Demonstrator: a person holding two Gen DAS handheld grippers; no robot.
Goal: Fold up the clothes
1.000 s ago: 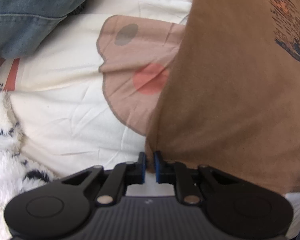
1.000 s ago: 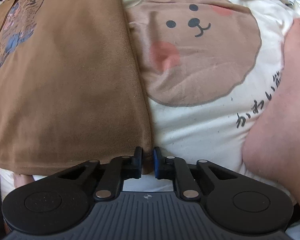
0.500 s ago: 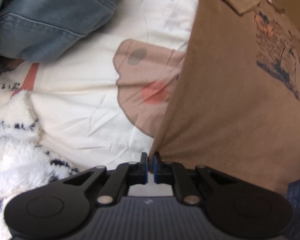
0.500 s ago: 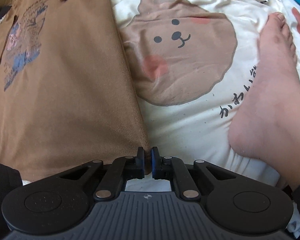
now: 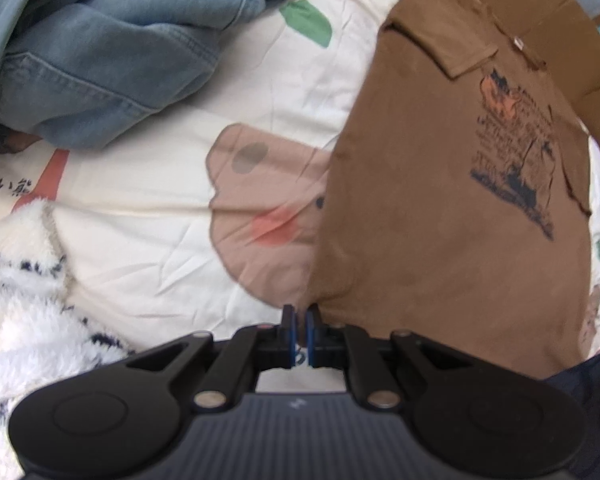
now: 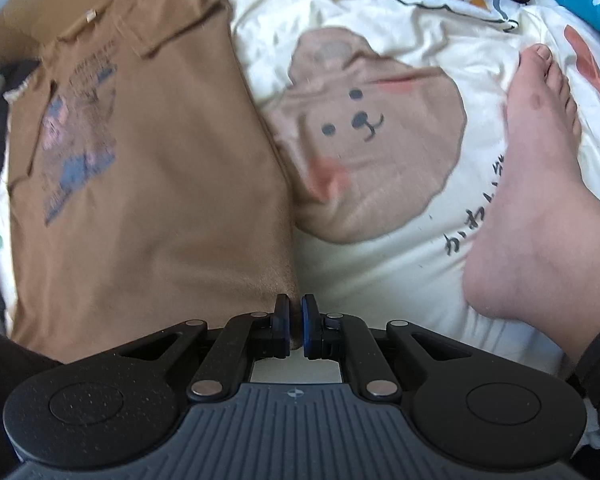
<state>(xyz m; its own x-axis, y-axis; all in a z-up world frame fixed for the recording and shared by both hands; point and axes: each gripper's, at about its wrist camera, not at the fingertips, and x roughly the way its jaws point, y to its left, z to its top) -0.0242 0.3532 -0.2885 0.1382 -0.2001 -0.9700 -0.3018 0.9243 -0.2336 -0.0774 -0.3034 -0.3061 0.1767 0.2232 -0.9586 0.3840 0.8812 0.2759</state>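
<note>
bed (image 5: 148,208): we are working on a cream cover with a bear print; nothing folded is showing on it yet.
denim pile (image 5: 100,64): we are seeing blue denim heaped at the far left of the left wrist view, unfolded; that is waiting.
fleece (image 5: 16,300): a white fuzzy piece is lying at the near left, also waiting.
brown shirt (image 5: 440,208): we are holding it by its two near hem corners; collar and print are facing up, far end lying toward the head of the cover.
left tongs (image 5: 299,330): clenched on the shirt's left hem corner.
right tongs (image 6: 295,326): clenched on the right hem corner.
progress: we are judging this as the first fold only starting; hem-to-collar fold is left.
</note>
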